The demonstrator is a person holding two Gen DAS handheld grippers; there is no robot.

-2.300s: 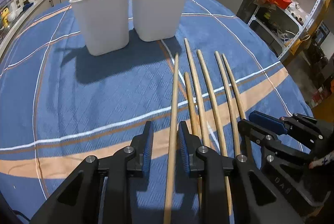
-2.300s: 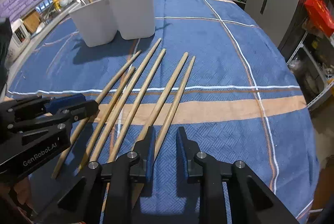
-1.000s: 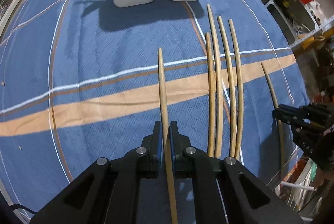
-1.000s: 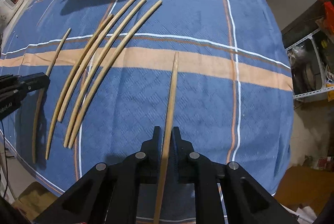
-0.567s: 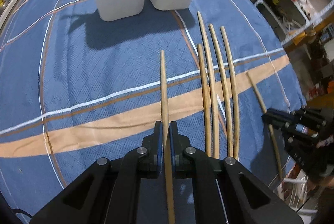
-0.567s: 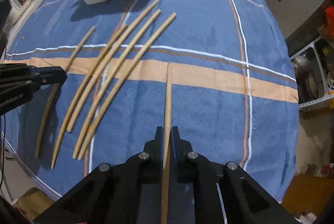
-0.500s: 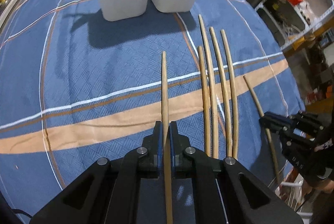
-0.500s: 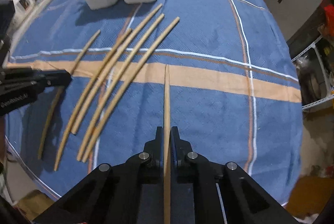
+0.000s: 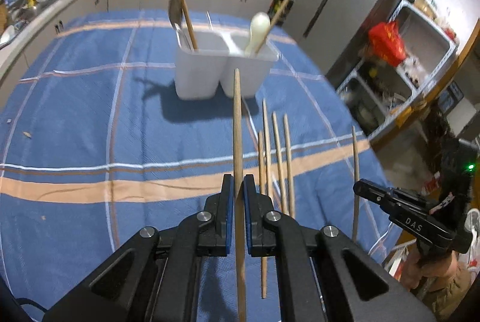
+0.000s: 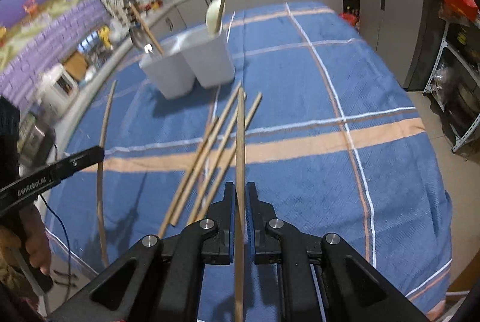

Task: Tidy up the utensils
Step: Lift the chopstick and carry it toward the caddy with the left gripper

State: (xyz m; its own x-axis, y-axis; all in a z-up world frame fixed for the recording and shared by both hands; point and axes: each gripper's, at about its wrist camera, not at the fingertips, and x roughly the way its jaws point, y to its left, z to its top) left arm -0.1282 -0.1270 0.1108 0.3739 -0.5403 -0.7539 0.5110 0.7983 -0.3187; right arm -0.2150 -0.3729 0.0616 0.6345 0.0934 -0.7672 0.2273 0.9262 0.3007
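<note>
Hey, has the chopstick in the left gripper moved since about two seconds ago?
Yes. The chopstick lay on the tablecloth; now the left gripper holds it lifted, tip near the white holder.

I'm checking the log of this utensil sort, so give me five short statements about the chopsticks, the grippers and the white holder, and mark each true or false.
1. The left gripper is shut on a chopstick. True.
2. The right gripper is empty. False: its fingers clamp another chopstick.
3. Four chopsticks lie on the blue tablecloth. True.
4. The white holder has a single compartment. False: it has two, side by side.
5. Both compartments are empty. False: a metal ladle stands in one and a white spoon in the other.
</note>
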